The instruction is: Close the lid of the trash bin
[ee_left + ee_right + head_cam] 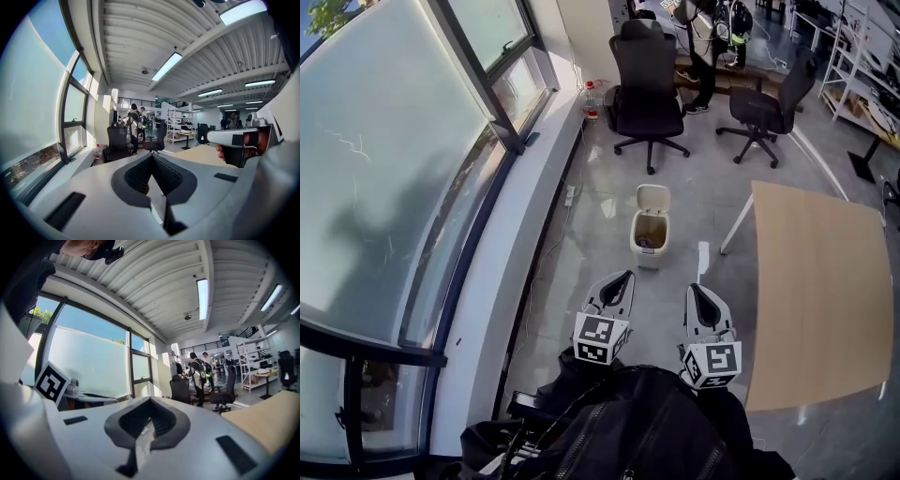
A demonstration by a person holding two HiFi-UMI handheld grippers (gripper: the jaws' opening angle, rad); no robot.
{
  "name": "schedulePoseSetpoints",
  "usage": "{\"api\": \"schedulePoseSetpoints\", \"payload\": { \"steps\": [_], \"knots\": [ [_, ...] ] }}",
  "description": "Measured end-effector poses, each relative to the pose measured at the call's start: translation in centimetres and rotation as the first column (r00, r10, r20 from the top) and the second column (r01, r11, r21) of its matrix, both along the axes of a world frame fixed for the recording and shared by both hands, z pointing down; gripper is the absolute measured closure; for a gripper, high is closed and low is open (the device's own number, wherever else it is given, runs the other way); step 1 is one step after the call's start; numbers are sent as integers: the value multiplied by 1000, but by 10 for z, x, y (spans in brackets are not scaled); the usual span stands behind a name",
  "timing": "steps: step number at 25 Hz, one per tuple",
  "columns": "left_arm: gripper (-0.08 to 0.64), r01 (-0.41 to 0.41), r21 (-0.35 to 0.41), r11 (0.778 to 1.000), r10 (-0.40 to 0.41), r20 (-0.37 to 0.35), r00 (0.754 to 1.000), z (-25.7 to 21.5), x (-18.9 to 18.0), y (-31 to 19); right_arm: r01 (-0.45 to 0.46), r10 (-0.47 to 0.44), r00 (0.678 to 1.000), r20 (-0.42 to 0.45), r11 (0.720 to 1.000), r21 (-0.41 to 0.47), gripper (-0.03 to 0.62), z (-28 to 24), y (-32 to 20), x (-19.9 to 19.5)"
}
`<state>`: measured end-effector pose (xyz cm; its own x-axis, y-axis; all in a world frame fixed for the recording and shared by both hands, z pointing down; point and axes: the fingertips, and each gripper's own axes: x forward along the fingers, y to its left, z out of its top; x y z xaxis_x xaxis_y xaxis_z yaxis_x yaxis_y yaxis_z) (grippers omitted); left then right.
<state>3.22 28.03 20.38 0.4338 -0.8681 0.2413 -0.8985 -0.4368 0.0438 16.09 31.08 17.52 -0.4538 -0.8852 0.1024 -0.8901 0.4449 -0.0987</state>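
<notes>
**Out of sight around the trash bin [651, 234]**

Something brownish lies inside the bin, too small to name. Right of the bin, the wooden table [820, 291] runs off the head view's right edge. Beyond the bin, behind the black chair [647, 80], a person [705, 66] is cut off by the top edge. On the near side of the bin, dark clothing [619, 431] hides the hands holding the grippers. The left gripper [151, 157] has a reddish speck behind its jaws, too small to identify.
</notes>
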Motion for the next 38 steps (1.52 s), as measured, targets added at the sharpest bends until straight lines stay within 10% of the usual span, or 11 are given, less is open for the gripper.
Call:
{"api": "schedulePoseSetpoints", "payload": {
  "steps": [14, 38],
  "knots": [
    [558, 13, -40, 999, -13, 2, 1000, 28, -7, -22, 47, -48, 999, -5, 998, -42, 591, 27, -26, -17],
    [558, -84, -78, 993, 80, -51, 995, 44, -90, -258, -38, 33, 996, -78, 997, -66, 592, 32, -259, -110]
  ]
}}
